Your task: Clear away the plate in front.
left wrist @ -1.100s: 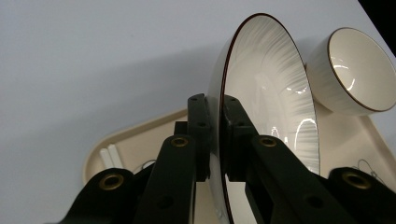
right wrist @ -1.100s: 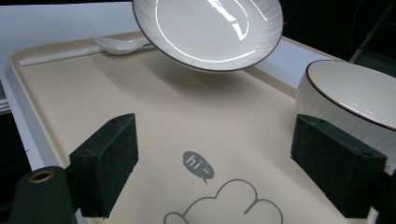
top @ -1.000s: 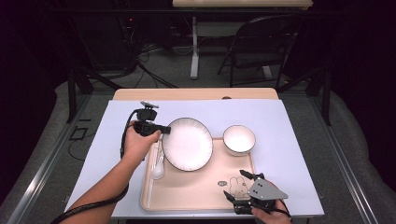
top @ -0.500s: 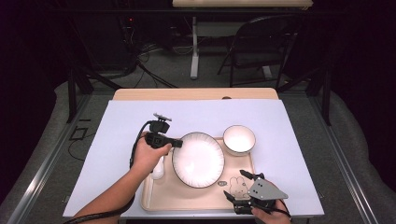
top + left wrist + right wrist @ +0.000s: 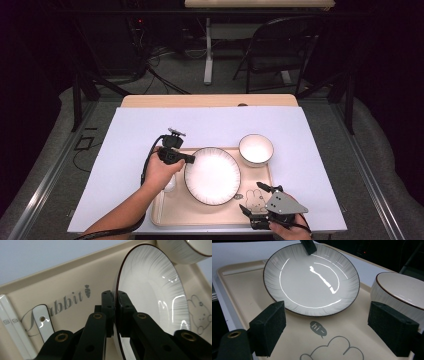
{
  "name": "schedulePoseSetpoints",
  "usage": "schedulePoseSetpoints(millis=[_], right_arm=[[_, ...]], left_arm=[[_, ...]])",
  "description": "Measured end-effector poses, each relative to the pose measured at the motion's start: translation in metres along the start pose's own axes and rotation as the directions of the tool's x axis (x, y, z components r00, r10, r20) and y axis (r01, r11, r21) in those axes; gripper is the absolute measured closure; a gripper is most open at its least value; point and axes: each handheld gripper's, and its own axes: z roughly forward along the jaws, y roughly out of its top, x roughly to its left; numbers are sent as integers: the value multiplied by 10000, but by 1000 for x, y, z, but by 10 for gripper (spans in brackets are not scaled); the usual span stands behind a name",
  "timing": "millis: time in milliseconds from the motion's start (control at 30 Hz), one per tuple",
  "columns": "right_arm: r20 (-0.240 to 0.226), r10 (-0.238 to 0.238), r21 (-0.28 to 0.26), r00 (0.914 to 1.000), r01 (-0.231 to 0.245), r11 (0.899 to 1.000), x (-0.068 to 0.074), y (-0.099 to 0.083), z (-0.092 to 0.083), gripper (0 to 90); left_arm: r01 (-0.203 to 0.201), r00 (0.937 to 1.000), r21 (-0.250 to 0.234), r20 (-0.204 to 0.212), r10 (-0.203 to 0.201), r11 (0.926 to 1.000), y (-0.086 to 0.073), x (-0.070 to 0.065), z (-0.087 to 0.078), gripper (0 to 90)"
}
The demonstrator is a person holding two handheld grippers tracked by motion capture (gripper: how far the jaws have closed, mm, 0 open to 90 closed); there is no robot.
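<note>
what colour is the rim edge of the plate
Dark brown, a thin line around the white plate; the right gripper view shows it best.
</note>
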Motion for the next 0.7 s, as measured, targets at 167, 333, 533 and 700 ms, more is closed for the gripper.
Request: schedulePoseSetpoints(millis=[167, 333, 533, 700], right_arm=[[4, -34, -5, 10000, 34, 10000, 0, 0, 0, 143], [15, -25, -11, 10000, 25, 10000, 0, 0, 0, 142], [13, -25, -7, 10000, 25, 10000, 0, 0, 0, 142], [4, -34, -3, 10000, 34, 10000, 0, 0, 0, 143]], left_arm=[[195, 9998, -56, -28, -195, 9998, -2, 4, 4, 856], [372, 9990, -11, -243, -372, 9993, -7, 9, 12, 841], [607, 9978, 10, -275, -606, 9982, -12, 16, 20, 822], [590, 9970, 149, -502, -582, 9981, -17, 18, 26, 800]])
